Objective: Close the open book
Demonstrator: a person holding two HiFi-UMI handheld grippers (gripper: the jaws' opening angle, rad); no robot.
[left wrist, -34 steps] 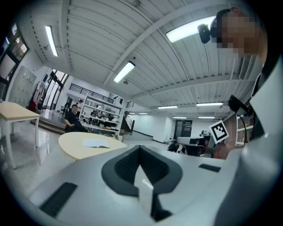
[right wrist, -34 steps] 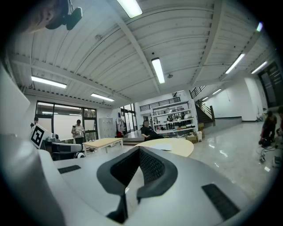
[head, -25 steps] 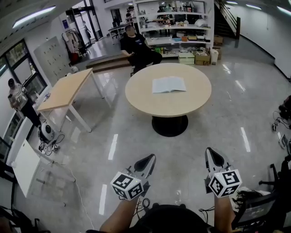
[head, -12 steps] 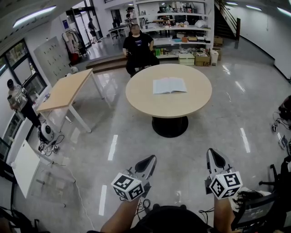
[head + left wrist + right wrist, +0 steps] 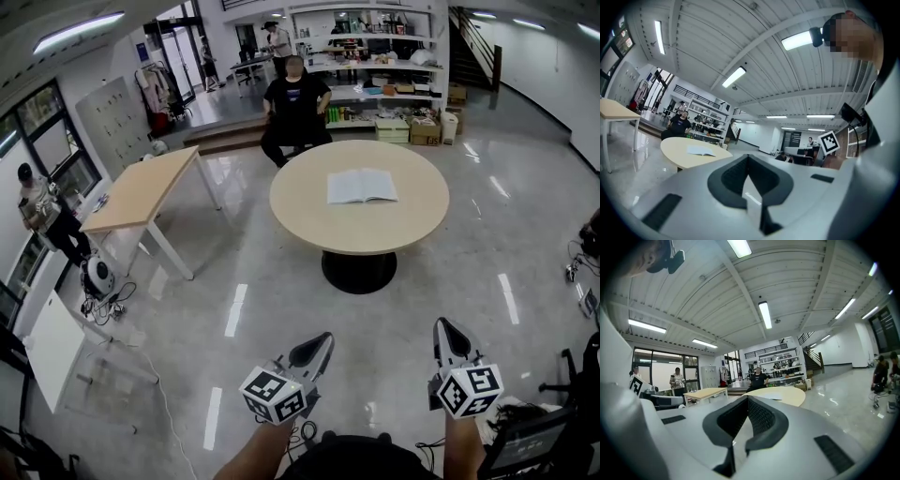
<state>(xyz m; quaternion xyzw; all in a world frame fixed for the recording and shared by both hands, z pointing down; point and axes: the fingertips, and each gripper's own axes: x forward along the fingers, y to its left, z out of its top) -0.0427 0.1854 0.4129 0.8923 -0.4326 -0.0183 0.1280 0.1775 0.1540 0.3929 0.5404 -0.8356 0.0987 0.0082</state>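
A wide stretch of glossy floor (image 5: 281, 309) separates both grippers from the round counter (image 5: 309, 220), which stands well ahead of them, with a seated person (image 5: 295, 103) just beyond its far edge. The open book (image 5: 362, 186) lies flat, pages up, near the counter's middle. It is far ahead of the left gripper (image 5: 322, 339) and the right gripper (image 5: 443, 326), roughly between the lines they point along and a little closer to the right one's. Each gripper is held low and about level in front of the person carrying it, jaws pressed together with nothing between them, well apart from the book. The task looks not yet begun, as the approach comes first. The likely trouble lies at the counter: shut jaws cannot pinch a cover, so a nudge from a closed tip may simply slide the book across the smooth top, toward the far edge and the seated person, rather than fold it. A lift taken on a few loose pages instead of the whole half could crease them or let them fan back open
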